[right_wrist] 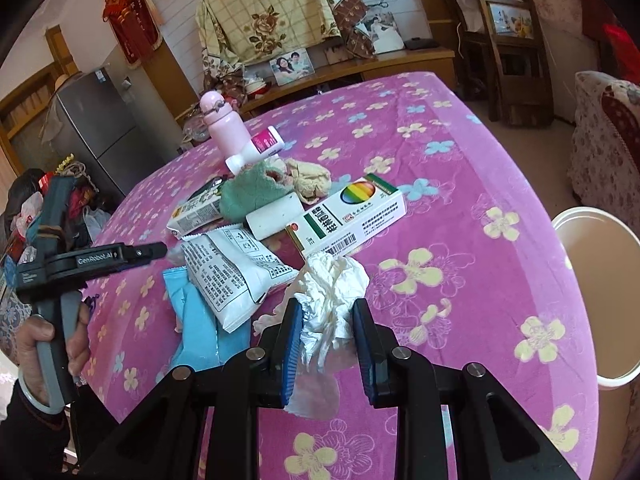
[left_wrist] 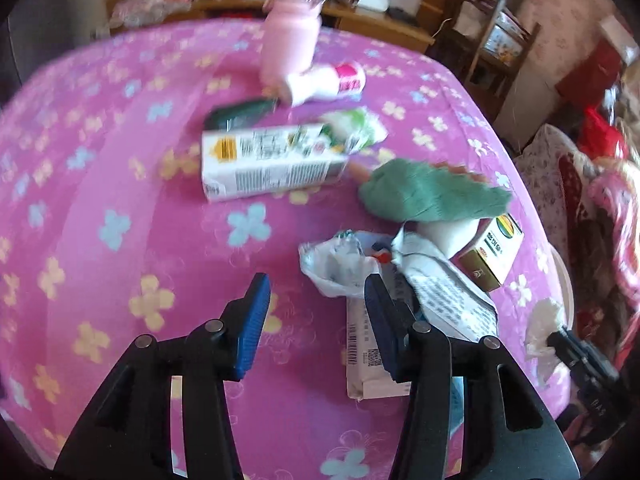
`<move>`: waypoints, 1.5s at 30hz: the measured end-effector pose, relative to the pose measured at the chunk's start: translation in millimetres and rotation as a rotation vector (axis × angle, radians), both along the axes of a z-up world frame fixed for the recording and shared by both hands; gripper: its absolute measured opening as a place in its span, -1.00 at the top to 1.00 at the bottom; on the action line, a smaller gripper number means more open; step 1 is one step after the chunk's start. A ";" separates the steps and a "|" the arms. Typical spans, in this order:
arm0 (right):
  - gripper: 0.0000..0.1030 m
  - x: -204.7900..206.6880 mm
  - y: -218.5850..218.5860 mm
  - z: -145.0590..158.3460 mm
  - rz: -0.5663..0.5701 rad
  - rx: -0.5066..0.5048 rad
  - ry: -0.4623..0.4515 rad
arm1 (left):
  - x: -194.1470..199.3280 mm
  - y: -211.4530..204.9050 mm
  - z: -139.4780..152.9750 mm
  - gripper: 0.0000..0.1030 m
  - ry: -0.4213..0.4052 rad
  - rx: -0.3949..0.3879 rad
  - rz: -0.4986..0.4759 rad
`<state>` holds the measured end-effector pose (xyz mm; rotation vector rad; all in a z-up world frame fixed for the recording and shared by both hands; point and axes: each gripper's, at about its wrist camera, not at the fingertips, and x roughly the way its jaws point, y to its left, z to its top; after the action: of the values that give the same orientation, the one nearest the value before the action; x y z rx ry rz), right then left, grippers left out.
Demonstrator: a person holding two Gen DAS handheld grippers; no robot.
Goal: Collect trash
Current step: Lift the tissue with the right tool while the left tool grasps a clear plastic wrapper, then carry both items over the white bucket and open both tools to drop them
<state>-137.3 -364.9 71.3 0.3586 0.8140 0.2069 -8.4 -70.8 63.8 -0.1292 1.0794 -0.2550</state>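
My right gripper (right_wrist: pixel 327 308) is shut on a crumpled white tissue (right_wrist: pixel 336 280), held just above the pink flowered tablecloth (right_wrist: pixel 460 152). The left wrist view shows that tissue (left_wrist: pixel 540 328) at the table's right edge. My left gripper (left_wrist: pixel 316 320) is open above the cloth with nothing between its fingers. Its right finger (left_wrist: pixel 380 312) overlaps a crumpled clear wrapper (left_wrist: pixel 340 260) and a white printed packet (left_wrist: pixel 444 292). A hand holds the left gripper (right_wrist: pixel 158 250) at the left of the right wrist view.
A white bucket (right_wrist: pixel 592 232) stands past the table's right edge. The pile holds a rainbow-marked box (right_wrist: pixel 352 216), a green cloth (right_wrist: pixel 248 192), a carton (left_wrist: pixel 272 164), a blue packet (right_wrist: pixel 192 320), a pink bottle (right_wrist: pixel 224 128) and a white bottle (right_wrist: pixel 260 146).
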 end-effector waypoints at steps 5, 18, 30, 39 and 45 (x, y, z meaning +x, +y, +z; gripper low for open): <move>0.52 5.5 6.3 -5.3 0.016 0.004 0.021 | 18.3 15.6 -22.3 0.08 0.066 -0.119 0.089; 0.52 6.3 7.6 -0.4 0.020 -0.010 0.002 | 20.9 20.5 -33.5 0.80 0.106 -0.183 0.113; 0.52 -16.5 -9.9 28.4 -0.012 -0.018 -0.071 | -31.4 -0.7 54.0 0.81 -0.075 -0.157 0.002; 0.52 -42.5 -96.3 29.0 -0.187 -0.037 -0.052 | -58.4 -136.7 63.1 0.81 -0.061 -0.159 -0.256; 0.52 -53.3 -172.8 17.4 -0.331 -0.049 0.012 | -73.8 -234.8 55.6 0.81 -0.050 -0.132 -0.401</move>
<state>-190.6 -537.7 88.7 0.4430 0.7582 -0.1234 -82.1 -305.6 119.4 -0.0226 1.0322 -0.6878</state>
